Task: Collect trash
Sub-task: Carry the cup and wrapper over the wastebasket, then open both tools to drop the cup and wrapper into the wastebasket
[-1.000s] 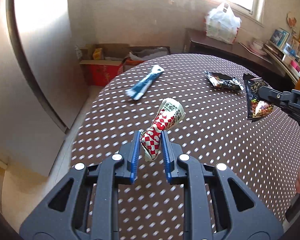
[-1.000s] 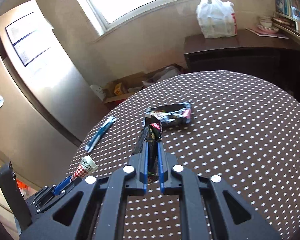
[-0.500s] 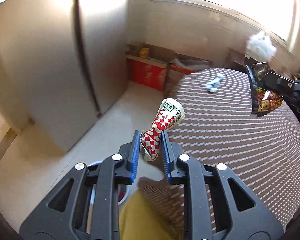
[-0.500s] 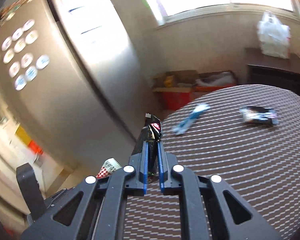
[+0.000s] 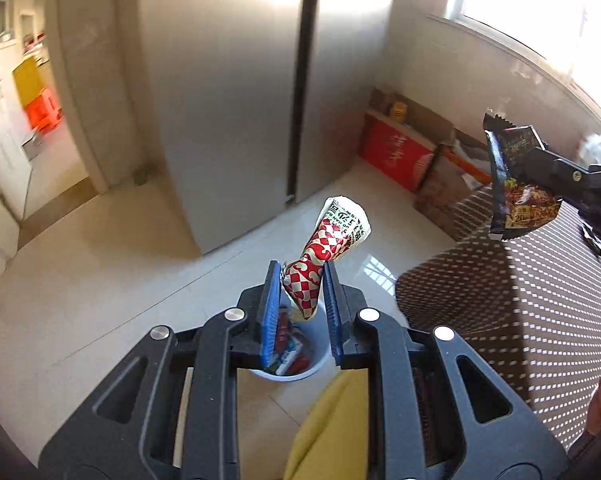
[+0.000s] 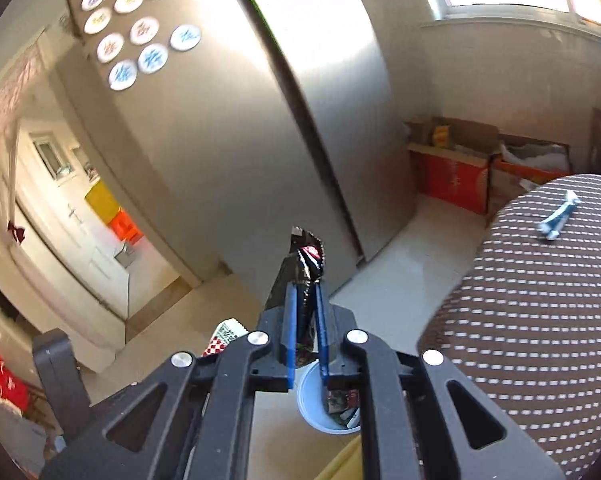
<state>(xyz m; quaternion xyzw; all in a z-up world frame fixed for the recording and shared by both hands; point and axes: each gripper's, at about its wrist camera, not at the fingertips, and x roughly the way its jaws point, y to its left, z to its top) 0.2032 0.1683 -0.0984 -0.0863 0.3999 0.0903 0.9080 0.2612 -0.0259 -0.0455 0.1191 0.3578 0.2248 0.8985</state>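
My left gripper (image 5: pixel 300 280) is shut on a red-and-white checkered wrapper (image 5: pixel 327 245), held out over the floor. Right below it stands a white bin (image 5: pixel 304 370) with wrappers inside. My right gripper (image 6: pixel 304 292) is shut on a black snack wrapper (image 6: pixel 303 276), held above the same white bin (image 6: pixel 309 398). In the left wrist view that black snack wrapper (image 5: pixel 514 184) hangs at the right, over the table's edge. The checkered wrapper (image 6: pixel 222 338) peeks out at the lower left of the right wrist view. A blue wrapper (image 6: pixel 558 220) lies on the dotted tablecloth (image 6: pixel 540 320).
A tall steel fridge (image 5: pixel 240 100) stands ahead, with round magnets (image 6: pixel 136 32) on its side. Red and brown cardboard boxes (image 5: pixel 400 152) sit on the floor by the window wall. A doorway (image 5: pixel 28 100) opens at the left. Something yellow (image 5: pixel 332 432) shows beneath my left gripper.
Both grippers have swung left off the table with their wrappers and now hang over the floor and the white bin. The table has slid to the right edge of both views.
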